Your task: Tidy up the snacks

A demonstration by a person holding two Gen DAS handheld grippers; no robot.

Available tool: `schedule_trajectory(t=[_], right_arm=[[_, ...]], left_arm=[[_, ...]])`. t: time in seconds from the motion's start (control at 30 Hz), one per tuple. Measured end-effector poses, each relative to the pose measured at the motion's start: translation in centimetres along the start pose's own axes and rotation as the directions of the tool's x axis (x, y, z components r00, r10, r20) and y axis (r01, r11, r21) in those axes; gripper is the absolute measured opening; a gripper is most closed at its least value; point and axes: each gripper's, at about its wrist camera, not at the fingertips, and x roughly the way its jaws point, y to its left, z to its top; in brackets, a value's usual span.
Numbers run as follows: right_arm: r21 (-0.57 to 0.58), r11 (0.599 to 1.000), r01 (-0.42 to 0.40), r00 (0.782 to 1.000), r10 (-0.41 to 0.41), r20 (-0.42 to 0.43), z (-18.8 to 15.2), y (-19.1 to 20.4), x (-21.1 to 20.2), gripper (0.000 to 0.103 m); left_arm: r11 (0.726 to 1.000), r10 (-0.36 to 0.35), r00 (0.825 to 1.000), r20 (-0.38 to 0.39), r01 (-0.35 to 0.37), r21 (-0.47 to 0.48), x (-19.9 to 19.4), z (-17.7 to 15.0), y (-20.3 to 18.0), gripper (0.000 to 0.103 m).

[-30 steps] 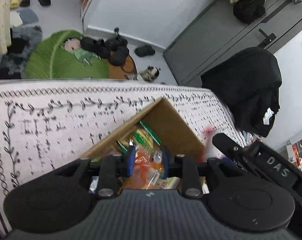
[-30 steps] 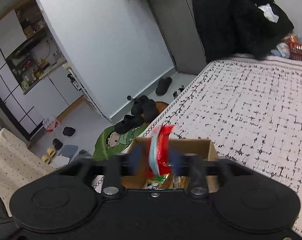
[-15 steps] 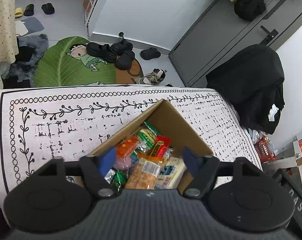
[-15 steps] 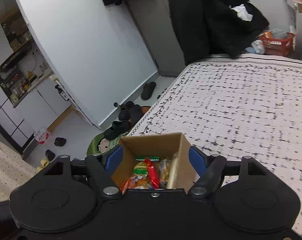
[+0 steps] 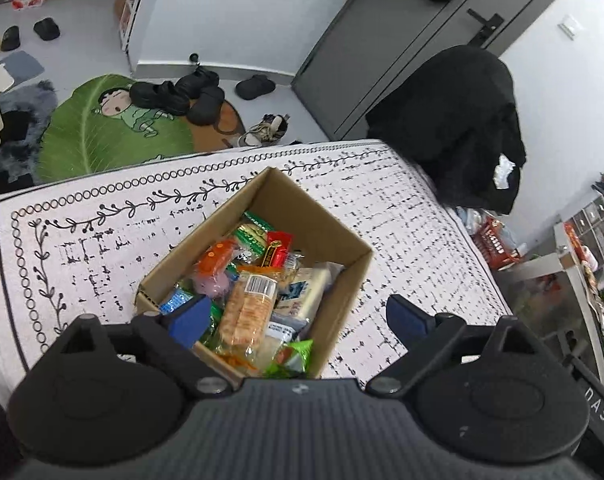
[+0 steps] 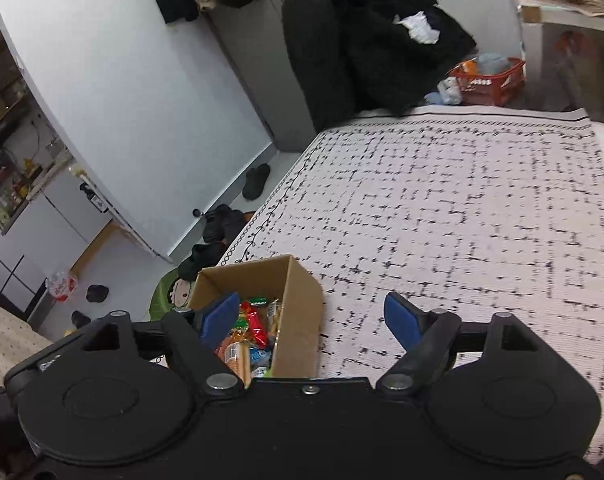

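An open cardboard box point(image 5: 322, 224) stands on the white, black-patterned cloth point(image 5: 102, 248) and holds several snack packets: an orange one point(image 5: 216, 258), a red one point(image 5: 278, 246), a green one point(image 5: 254, 232) and a rice-cracker pack point(image 5: 250, 312). My left gripper point(image 5: 298, 316) hovers above the box's near end, jaws opening, nothing gripped. In the right wrist view the box point(image 6: 298, 300) sits low and left, with the red packet point(image 6: 256, 322) inside. My right gripper point(image 6: 312, 320) is above the box's right wall, jaws opening and empty.
A black coat point(image 5: 462, 120) hangs over something beyond the cloth's far right corner. An orange basket point(image 6: 490, 80) sits on the floor behind it. A green leaf rug point(image 5: 102, 136) with dark shoes lies past the far edge. The other gripper's body point(image 5: 598, 408) shows at lower right.
Both grippers have let go: the left released the orange packet, the right the red one, and both lie in the box. Both have risen and drawn back, jaws wider.
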Motion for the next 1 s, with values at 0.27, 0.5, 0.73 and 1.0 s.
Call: schedule_trajectory(t=[0.27, 0.5, 0.73, 1.0], right_arm=[[-0.013, 0.999, -0.038, 0.997, 0.038, 0.063, -0.2, 0.2, -4.1, 0.084], [-0.03, 0.997, -0.069, 0.991, 0.072, 0.111, -0.4, 0.2, -8.0, 0.085], [-0.025, 0.995, -0.1, 0.981, 0.103, 0.166, -0.7, -1.0, -11.5, 0.089], [-0.028, 0.989, -0.143, 0.969, 0.146, 0.201, -1.2, -2.1, -14.7, 0.092]], left_arm=[[0.998, -0.029, 0.998, 0.061, 0.026, 0.049, -5.0, -0.5, -1.5, 0.096], [0.991, -0.061, 0.992, 0.113, 0.046, 0.126, -9.4, -1.5, -3.4, 0.101], [0.983, -0.074, 0.982, 0.176, 0.043, 0.176, -12.8, -3.1, -4.7, 0.103], [0.975, -0.079, 0.972, 0.221, 0.028, 0.222, -15.9, -4.7, -6.0, 0.103]])
